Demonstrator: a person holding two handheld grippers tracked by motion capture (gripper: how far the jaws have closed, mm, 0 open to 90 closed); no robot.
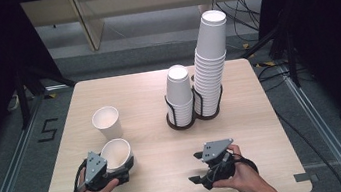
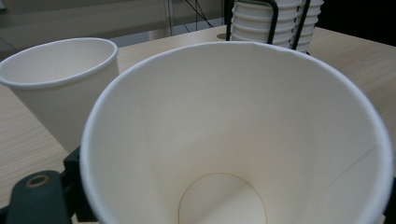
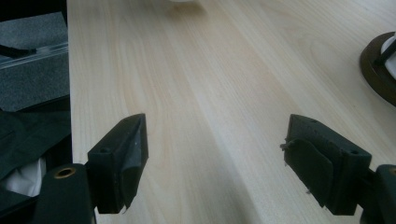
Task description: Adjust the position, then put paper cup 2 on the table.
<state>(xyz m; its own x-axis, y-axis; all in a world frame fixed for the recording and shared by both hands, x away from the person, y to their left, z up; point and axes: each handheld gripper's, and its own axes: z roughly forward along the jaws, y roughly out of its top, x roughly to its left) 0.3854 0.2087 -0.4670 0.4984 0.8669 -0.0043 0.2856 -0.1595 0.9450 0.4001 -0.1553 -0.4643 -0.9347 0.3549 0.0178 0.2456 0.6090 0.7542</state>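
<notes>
Paper cup (image 1: 116, 154) in left hand-held gripper (image 1: 121, 172) (tilted)

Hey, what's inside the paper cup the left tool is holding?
Nothing: in the left gripper view the held cup shows bare white walls and its round base, empty. The left tool grips it. The nearest part of the inner wall is cut off at the bottom edge.

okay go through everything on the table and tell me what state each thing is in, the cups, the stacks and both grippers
held cup: upright, mouth up, empty, gripped by the left gripper.
left gripper: shut on the held cup.
loose cup: upright on the table, empty, free.
short stack: cups nested upside down in a black holder.
tall stack: cups nested upside down in its holder, leaning a little.
right gripper: jaws wide open, empty.
</notes>
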